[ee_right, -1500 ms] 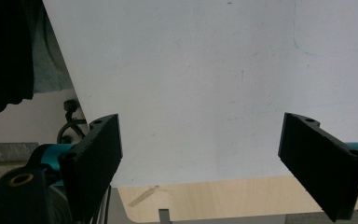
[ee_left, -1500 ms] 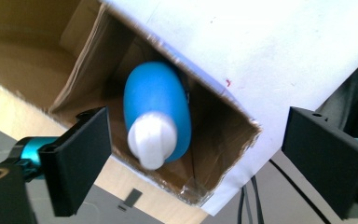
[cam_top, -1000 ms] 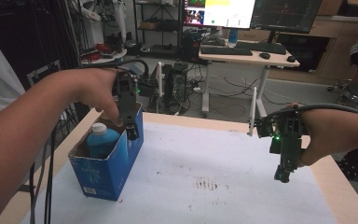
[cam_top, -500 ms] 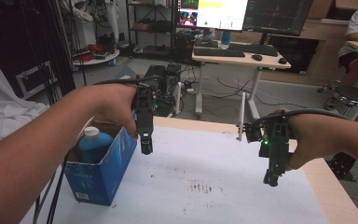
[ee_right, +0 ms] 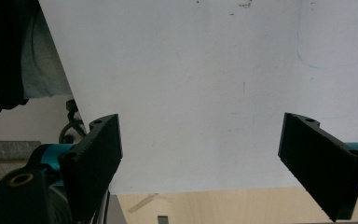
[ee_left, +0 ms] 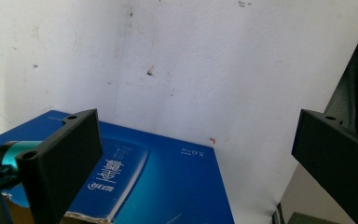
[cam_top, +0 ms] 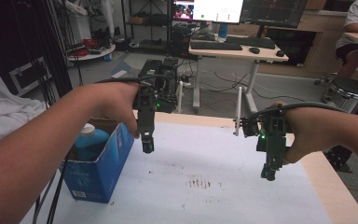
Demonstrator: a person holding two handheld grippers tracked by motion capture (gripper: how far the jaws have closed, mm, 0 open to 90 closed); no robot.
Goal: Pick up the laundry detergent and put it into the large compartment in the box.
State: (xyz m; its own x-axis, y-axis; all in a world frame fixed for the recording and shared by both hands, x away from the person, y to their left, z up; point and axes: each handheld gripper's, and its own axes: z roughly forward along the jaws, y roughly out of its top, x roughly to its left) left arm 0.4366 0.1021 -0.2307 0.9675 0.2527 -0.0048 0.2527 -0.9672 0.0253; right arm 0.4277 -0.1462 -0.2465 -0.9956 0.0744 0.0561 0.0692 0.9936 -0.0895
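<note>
Blue box (cam_top: 100,172), blue bottle (cam_top: 89,142), white smudged table sheet (cam_top: 205,186), black grippers.

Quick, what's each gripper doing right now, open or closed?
Left gripper: open, holding nothing, beside the blue box.
Right gripper: open, holding nothing.

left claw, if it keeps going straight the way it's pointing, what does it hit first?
Probably the white table cover: the left claw points down with open jaws just right of the blue box. Depth is unclear; the box edge sits close.
</note>
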